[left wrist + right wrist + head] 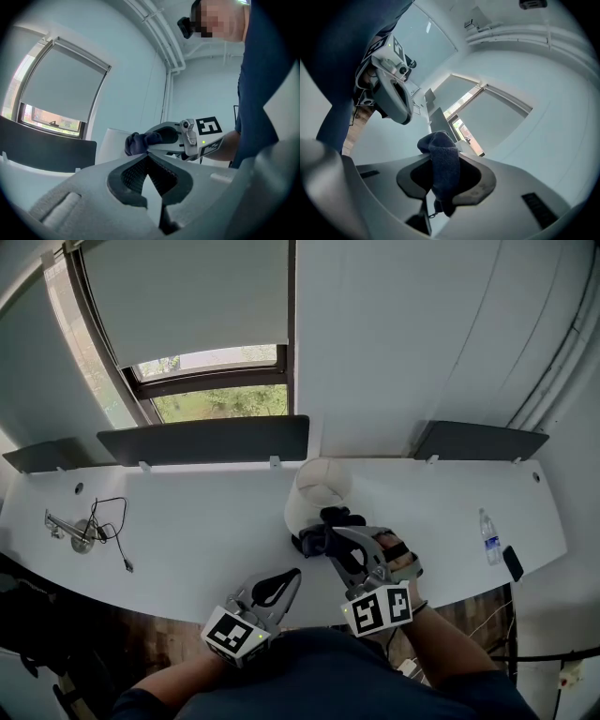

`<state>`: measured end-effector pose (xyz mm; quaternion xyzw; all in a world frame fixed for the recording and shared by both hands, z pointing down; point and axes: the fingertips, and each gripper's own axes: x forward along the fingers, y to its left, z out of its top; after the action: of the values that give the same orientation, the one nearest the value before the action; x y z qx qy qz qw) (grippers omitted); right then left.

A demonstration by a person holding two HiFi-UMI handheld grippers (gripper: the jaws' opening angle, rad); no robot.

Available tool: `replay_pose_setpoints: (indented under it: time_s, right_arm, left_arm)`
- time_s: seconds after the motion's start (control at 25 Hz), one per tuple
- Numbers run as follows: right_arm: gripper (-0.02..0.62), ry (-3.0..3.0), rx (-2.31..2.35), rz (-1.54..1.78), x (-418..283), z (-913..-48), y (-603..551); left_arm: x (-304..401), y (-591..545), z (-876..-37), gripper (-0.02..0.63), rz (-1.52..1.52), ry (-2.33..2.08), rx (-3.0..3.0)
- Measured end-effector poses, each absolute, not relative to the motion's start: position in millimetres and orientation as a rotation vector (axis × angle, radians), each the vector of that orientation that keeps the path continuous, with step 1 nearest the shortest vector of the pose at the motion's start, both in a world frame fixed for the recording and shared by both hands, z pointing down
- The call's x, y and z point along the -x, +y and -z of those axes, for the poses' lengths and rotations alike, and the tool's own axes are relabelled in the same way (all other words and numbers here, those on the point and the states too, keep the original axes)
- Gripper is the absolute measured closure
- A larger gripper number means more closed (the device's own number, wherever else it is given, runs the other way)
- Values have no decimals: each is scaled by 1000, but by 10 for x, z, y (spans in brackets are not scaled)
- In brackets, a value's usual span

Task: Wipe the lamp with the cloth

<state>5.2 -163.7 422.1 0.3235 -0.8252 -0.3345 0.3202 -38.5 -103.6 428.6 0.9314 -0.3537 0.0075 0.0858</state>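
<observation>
A white lamp [317, 489] with a rounded shade stands on the white desk [206, 540], just beyond my right gripper [325, 540]. That gripper is shut on a dark blue cloth [330, 525], which bunches against the lower front of the lamp. In the right gripper view the cloth [444, 164] hangs down between the jaws of my right gripper [440, 161]. My left gripper [292, 576] hovers at the desk's front edge, left of the right one, shut with nothing in it. The left gripper view shows its jaw tips touching, the lamp [110, 145] and the cloth [138, 142] beyond.
A water bottle [488, 538] and a dark phone [513, 562] lie at the desk's right end. A metal object with a black cable [98, 531] sits at the left end. Dark panels [206, 439] line the back edge under a window.
</observation>
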Motion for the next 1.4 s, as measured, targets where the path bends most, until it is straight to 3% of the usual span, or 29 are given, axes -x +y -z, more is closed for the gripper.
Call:
replay_pose_setpoints:
  time_s: [1.4]
  right_arm:
    - [492, -2226, -611, 720, -166, -5445, -1797]
  left_arm:
    - [441, -1224, -4513, 600, -151, -1177, -2674]
